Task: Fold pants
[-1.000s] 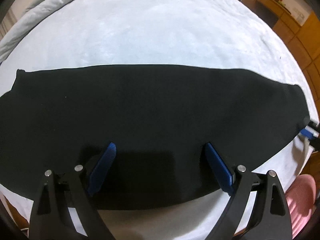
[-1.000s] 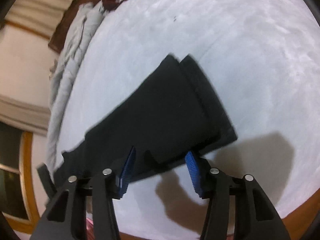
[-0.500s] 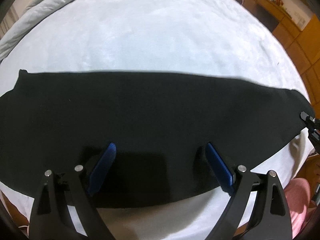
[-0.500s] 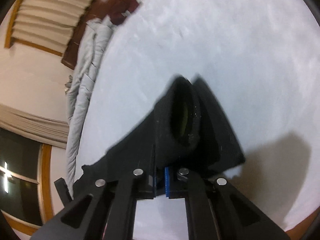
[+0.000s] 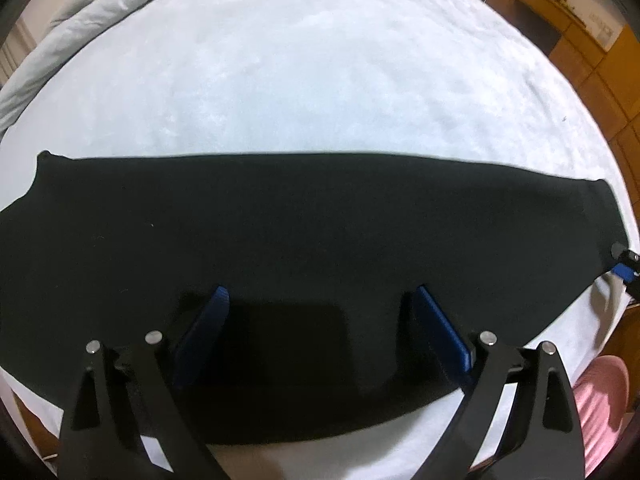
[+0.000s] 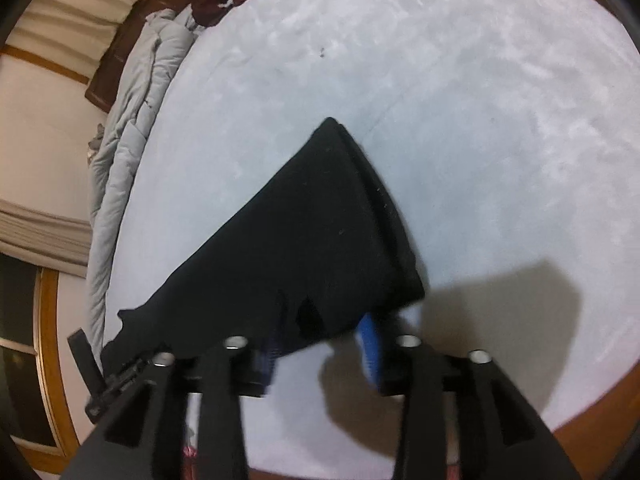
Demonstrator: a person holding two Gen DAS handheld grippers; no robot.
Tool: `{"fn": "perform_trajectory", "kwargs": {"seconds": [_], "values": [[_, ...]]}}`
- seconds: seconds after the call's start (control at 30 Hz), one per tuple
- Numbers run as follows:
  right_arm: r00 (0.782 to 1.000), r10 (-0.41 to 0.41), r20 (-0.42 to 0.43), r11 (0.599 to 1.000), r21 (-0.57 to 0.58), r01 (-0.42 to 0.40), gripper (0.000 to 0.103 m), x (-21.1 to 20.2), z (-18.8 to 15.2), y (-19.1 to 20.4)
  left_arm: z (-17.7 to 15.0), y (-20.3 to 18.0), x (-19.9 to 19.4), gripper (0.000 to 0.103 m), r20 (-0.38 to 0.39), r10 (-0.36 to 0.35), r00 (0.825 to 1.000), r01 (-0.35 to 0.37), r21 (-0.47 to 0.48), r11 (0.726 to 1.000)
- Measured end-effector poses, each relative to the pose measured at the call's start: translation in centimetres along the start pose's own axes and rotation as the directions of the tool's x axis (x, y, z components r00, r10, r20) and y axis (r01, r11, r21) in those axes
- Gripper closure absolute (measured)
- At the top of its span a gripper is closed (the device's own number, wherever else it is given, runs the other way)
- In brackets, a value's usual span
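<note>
Black pants (image 5: 312, 232) lie flat in a long band across the near part of a pale blue bed (image 5: 312, 80). My left gripper (image 5: 320, 320) is open and hovers low over the middle of the pants near their front edge. In the right wrist view the pants' end (image 6: 320, 240) lies flat with its hem towards the right. My right gripper (image 6: 320, 344) is open at the near corner of that end, and the cloth lies over its blue fingertips (image 6: 370, 340). The right gripper also shows at the far right of the left wrist view (image 5: 626, 264).
A rolled grey duvet (image 6: 120, 168) lies along the far side of the bed, also seen in the left wrist view (image 5: 80, 28). Wooden cabinets (image 5: 580, 40) stand beyond the bed at the right. A pink thing (image 5: 600, 400) sits below the bed's near edge.
My right gripper shut on the pants' end and lifted it half a second ago. Now it is open again and the end lies flat. The left gripper has barely moved.
</note>
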State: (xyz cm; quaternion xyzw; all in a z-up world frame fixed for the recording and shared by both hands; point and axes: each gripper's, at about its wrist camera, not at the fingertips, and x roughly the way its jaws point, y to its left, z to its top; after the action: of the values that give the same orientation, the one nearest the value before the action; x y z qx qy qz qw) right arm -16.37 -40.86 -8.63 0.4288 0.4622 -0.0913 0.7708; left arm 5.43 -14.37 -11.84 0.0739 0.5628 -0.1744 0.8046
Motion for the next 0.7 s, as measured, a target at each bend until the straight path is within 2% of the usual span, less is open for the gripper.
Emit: {"fn": "perform_trajectory", "kwargs": {"seconds": [0.1, 0.13, 0.2, 0.23, 0.4, 0.53, 0.6, 0.63, 0.67, 0.7], "values": [[0.997, 0.051, -0.051, 0.998, 0.035, -0.049, 0.047, -0.1, -0.9, 0.1, 0.1, -1.3, -0.7, 0.010, 0.012, -0.010, 1.000, 0.009, 0.023, 1.000], [0.992, 0.096, -0.086, 0.993, 0.070, -0.090, 0.046, 0.4, -1.3, -0.2, 0.0, -1.6, -0.7, 0.010, 0.006, -0.027, 1.000, 0.027, 0.024, 0.999], [0.984, 0.143, -0.109, 0.984, 0.119, -0.129, 0.046, 1.5, -1.4, -0.5, -0.2, -1.6, -0.5, 0.010, -0.009, -0.052, 0.999, 0.052, 0.015, 0.999], [0.984, 0.141, -0.113, 0.982, 0.143, -0.125, 0.045, 2.0, -1.5, -0.8, -0.5, -1.6, -0.4, 0.010, -0.014, -0.053, 0.998, 0.053, 0.009, 0.999], [0.989, 0.116, -0.087, 0.985, 0.142, -0.102, 0.045, 3.9, -0.9, -0.8, -1.0, -1.2, 0.2, 0.010, -0.025, -0.053, 0.998, 0.052, -0.021, 0.998], [0.984, 0.175, -0.012, 0.967, 0.190, -0.170, 0.045, 4.4, -0.1, -1.8, -1.6, -1.1, 0.3, 0.010, -0.024, -0.047, 0.999, 0.047, -0.026, 0.999], [0.981, 0.194, 0.011, 0.963, 0.186, -0.193, 0.052, 4.5, 0.3, -1.8, -1.8, -0.6, -0.1, 0.010, -0.022, -0.050, 0.999, 0.050, -0.027, 0.998], [0.981, 0.193, 0.028, 0.965, 0.176, -0.195, 0.064, 4.4, 0.4, -1.7, -1.8, -0.6, -0.1, 0.010, -0.022, -0.052, 0.998, 0.051, -0.029, 0.998], [0.979, 0.199, 0.040, 0.964, 0.173, -0.203, 0.083, 4.2, 0.5, -1.8, -1.7, -0.6, 0.0, 0.010, -0.023, -0.052, 0.998, 0.051, -0.031, 0.998], [0.972, 0.228, 0.060, 0.956, 0.175, -0.235, 0.086, 3.9, 0.6, -1.9, -1.7, -0.5, -0.1, 0.010, -0.021, -0.049, 0.999, 0.048, -0.035, 0.998]]}}
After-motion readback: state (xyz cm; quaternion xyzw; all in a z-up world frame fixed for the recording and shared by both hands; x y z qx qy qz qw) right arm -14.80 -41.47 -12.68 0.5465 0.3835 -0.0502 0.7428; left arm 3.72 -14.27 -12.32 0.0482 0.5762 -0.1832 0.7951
